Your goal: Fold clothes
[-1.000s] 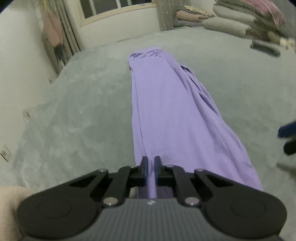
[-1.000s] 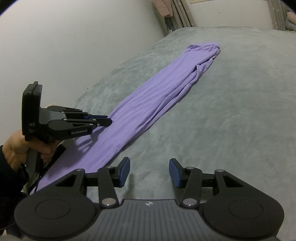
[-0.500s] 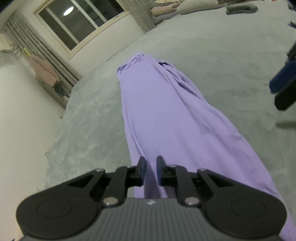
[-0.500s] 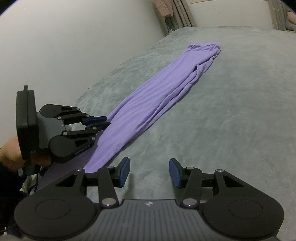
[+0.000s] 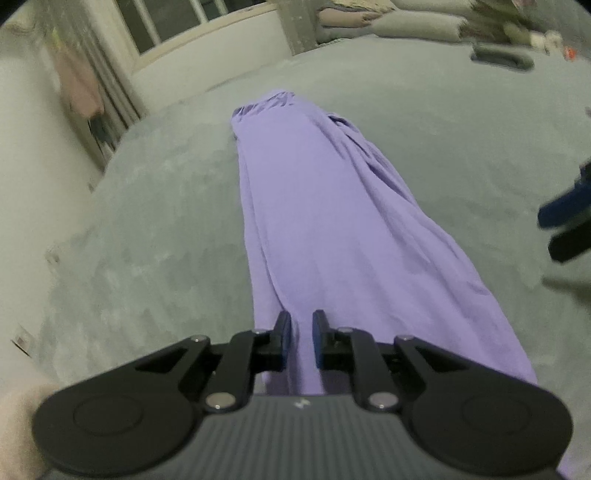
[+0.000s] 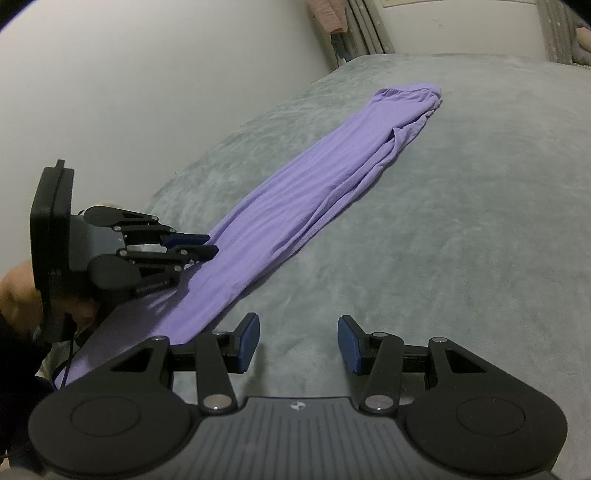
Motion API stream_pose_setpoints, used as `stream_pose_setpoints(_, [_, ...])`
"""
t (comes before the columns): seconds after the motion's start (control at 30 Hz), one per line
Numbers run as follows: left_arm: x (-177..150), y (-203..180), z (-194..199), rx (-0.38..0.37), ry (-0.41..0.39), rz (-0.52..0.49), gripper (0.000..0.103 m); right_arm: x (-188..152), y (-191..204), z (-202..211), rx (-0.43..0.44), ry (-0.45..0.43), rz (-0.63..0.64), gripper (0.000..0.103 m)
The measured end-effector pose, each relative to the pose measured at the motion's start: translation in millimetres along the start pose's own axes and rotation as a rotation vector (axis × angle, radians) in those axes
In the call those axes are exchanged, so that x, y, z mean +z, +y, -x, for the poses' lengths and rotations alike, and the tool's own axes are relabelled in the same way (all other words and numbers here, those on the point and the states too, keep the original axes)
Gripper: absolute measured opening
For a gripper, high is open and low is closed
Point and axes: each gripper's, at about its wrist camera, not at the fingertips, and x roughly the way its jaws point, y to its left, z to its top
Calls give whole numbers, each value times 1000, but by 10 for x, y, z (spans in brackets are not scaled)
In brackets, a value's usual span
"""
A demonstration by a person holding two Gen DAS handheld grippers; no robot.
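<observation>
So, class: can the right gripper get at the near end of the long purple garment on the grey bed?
Probably yes: right gripper is open, purple garment lies just left, nothing between.

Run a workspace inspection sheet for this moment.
Surface: grey bed cover, soft, lightly rumpled.
Job's things: purple garment, laid out in a long narrow strip, creased along one side.
Clutter: stacked pillows and a dark object at the far edge.
Grippers: left gripper over the garment's near end, fingers narrowly apart, nothing pinched; right gripper open, empty, over bare cover.
Cables: thin dark cable under the left gripper.
Surroundings: white wall, window.
</observation>
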Motion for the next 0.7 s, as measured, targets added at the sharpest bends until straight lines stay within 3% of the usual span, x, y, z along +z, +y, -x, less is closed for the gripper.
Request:
stream_pose_setpoints(0.2, [-16,267,-39,-78,9,156,1,-4,2,6,0,0,3,47])
stream_pose_setpoints(0.7, [-26,402,197,-93,-67,264,0,3,2,0,2,0,5,47])
